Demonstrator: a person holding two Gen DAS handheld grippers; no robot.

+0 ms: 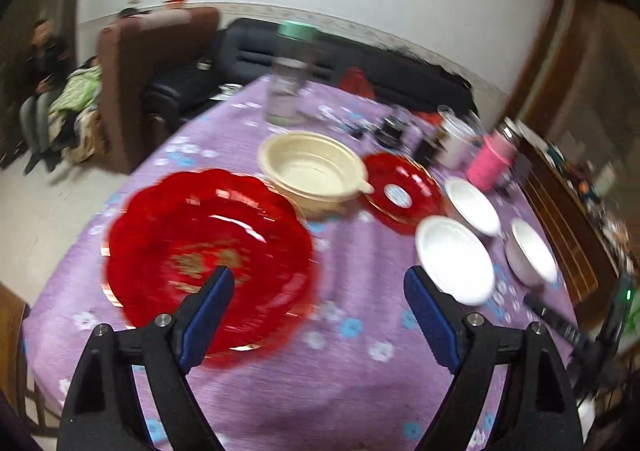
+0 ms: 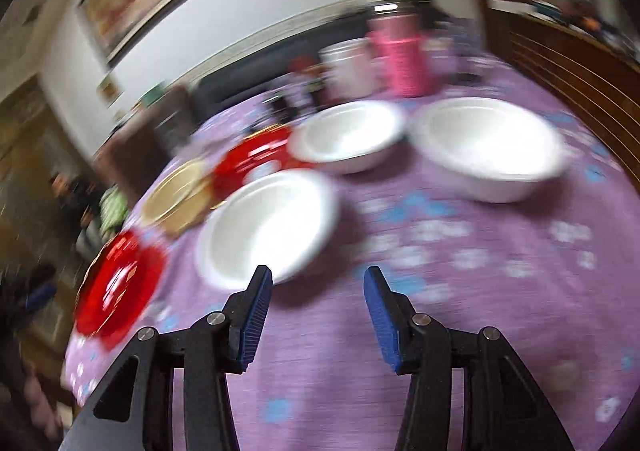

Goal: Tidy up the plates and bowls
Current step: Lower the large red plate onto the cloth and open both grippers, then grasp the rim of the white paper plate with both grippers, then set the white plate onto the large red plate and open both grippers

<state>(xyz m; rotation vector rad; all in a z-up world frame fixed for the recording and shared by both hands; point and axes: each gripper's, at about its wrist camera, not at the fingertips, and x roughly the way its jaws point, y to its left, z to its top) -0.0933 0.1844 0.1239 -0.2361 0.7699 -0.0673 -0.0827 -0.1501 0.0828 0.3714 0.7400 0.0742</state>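
On the surface, under a purple flowered cloth, the dishes lie spread out, each standing apart with nothing stacked. At the near left in the left wrist view sits the large red plate, scalloped at the rim, with a gold motif in its middle and no food in it. Beyond it to the right stands the cream bowl, bare inside, and just right of that the small red plate, with a white round patch at its centre. Three white bowls follow on the right, all showing only white insides: the near white bowl, the far white bowl and the right white bowl. Farther back stand a clear jar with a green lid and a pink cup, their contents too blurred to tell.

The left claw hangs released above the cloth, grasping nothing, its left pad over the large red plate. The right claw is likewise released and bare, just before the near white bowl.
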